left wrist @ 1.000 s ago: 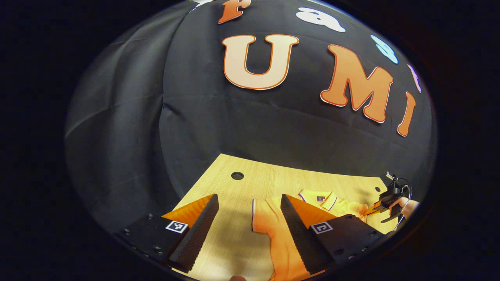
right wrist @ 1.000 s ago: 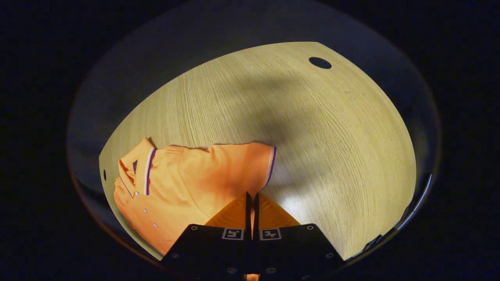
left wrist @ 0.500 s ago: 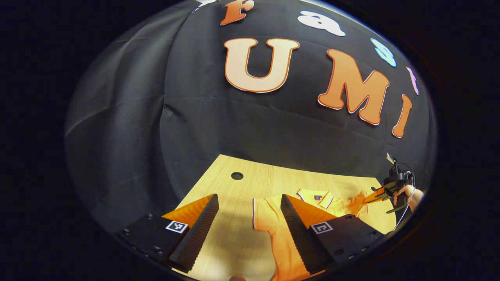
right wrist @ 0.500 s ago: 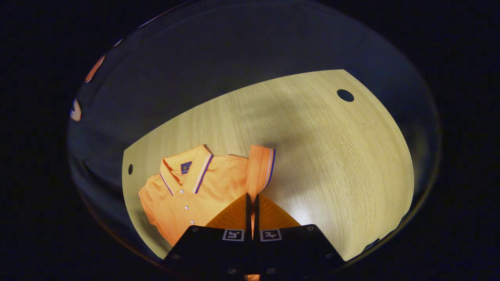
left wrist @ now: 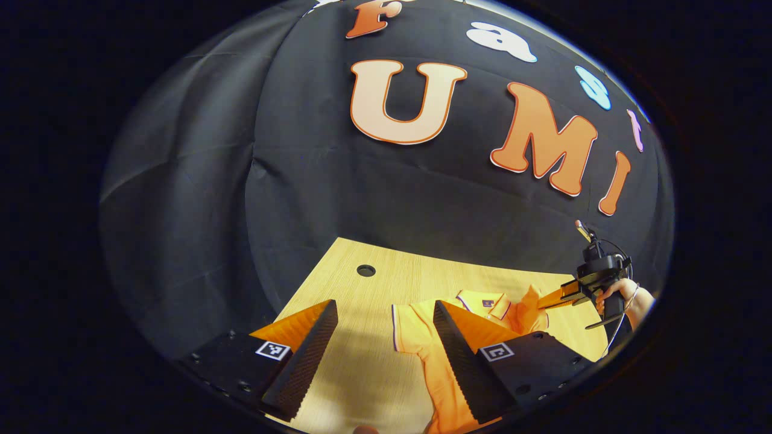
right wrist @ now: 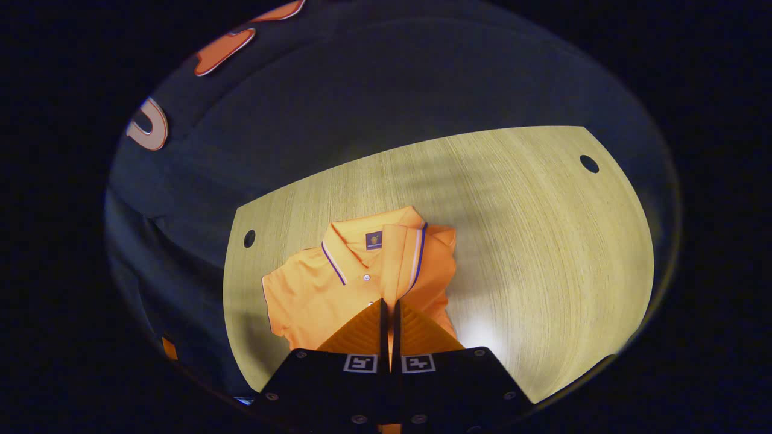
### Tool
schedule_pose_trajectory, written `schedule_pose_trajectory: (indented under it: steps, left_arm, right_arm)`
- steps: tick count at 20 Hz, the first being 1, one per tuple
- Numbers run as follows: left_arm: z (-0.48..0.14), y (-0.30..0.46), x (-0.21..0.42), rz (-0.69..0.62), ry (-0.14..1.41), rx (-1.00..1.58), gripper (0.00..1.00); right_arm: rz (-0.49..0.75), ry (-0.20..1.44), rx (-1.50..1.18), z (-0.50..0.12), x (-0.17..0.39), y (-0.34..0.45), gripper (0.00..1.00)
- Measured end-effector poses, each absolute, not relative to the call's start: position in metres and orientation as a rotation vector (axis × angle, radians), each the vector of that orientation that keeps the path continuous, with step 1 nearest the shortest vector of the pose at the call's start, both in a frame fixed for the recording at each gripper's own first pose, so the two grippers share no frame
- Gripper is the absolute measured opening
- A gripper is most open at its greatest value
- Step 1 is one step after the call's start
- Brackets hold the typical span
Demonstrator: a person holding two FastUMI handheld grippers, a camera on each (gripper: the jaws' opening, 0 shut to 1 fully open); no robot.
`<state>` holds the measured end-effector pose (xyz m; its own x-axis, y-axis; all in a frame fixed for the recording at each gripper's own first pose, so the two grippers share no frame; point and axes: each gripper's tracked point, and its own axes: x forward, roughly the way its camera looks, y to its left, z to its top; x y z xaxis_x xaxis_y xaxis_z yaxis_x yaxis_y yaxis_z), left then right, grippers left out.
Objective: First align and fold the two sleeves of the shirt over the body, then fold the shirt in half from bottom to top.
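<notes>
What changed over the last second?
The right gripper, shut on the sleeve, carried it up and over the shirt toward the collar. The left gripper stayed open and idle over the table, the other sleeve flat.

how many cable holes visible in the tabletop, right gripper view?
2. One hole sits near the table's left edge, beside the shirt; the other hole is at the far right corner. The shirt may cover more.

My orange polo shirt [right wrist: 338, 289] lies front up on the wooden table [right wrist: 543, 241], collar [right wrist: 362, 241] toward the far edge. One striped-cuff sleeve [right wrist: 405, 259] stands lifted over the chest; the other sleeve [left wrist: 405, 322] lies spread flat.
</notes>
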<state>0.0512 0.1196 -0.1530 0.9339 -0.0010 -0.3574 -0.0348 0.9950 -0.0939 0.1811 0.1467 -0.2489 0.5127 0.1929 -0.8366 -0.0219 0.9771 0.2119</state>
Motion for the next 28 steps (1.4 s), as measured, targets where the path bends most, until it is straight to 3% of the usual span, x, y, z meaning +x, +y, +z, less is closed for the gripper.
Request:
schedule_pose_trajectory:
  steps: [5,10,14,16,18,19,20,21,23,28]
  left_arm:
    - [-0.167,0.138,0.048,0.009,0.397,-0.108,0.98]
    - [-0.174,0.151,0.047,0.008,0.41,-0.125,0.98]
    - [-0.177,0.152,0.047,0.006,0.422,-0.135,0.98]
    - [-0.178,0.151,0.046,0.004,0.427,-0.138,0.98]
    - [-0.18,0.151,0.047,0.001,0.429,-0.14,0.98]
    - [-0.18,0.15,0.048,-0.002,0.43,-0.137,0.98]
    - [-0.18,0.148,0.049,-0.005,0.431,-0.133,0.98]
    - [-0.181,0.145,0.051,-0.01,0.435,-0.127,0.98]
    - [-0.182,0.133,0.063,-0.02,0.447,-0.113,0.98]
    - [-0.189,0.107,0.087,-0.045,0.488,-0.093,0.98]
  right_arm:
    - [0.106,1.052,0.111,-0.268,0.175,0.165,0.02]
    - [0.204,1.06,0.111,-0.275,0.167,0.2,0.02]
    - [0.284,1.047,0.124,-0.275,0.163,0.222,0.12]
    - [0.303,1.046,0.132,-0.276,0.161,0.227,0.21]
    - [0.309,1.024,0.111,-0.272,0.161,0.225,0.49]
    - [0.301,1.011,0.095,-0.271,0.162,0.22,0.7]
    - [0.294,0.996,0.084,-0.269,0.163,0.217,0.78]
    - [0.291,0.983,0.08,-0.268,0.163,0.214,0.93]
    - [0.29,0.949,0.083,-0.259,0.163,0.209,0.99]
    - [0.266,0.859,0.04,-0.242,0.164,0.183,0.99]
